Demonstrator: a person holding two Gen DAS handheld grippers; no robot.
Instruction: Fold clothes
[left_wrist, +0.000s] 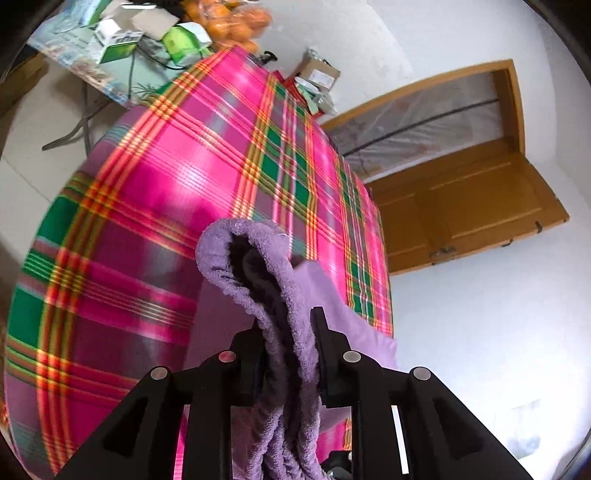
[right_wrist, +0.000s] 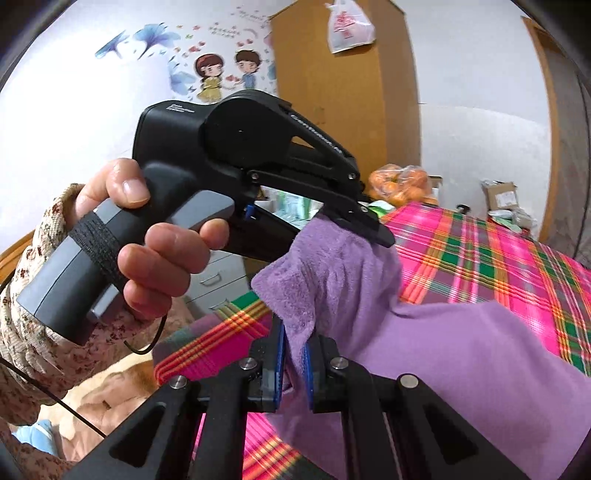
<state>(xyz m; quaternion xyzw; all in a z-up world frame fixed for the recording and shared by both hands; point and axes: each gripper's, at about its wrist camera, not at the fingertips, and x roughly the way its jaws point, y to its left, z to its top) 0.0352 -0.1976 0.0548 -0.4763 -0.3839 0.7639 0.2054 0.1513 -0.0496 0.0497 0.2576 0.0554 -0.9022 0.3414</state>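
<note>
Two tools (left tool, right tool) clamping one purple garment, plaid sheet

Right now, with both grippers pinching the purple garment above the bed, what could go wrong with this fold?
1. The right gripper holds only a thin edge of the purple garment; it may slip out.
2. The left gripper clamps a bunched, doubled-over wad, so the fold could come out lumpy.
3. Both grippers grip close together, so they might collide.
</note>
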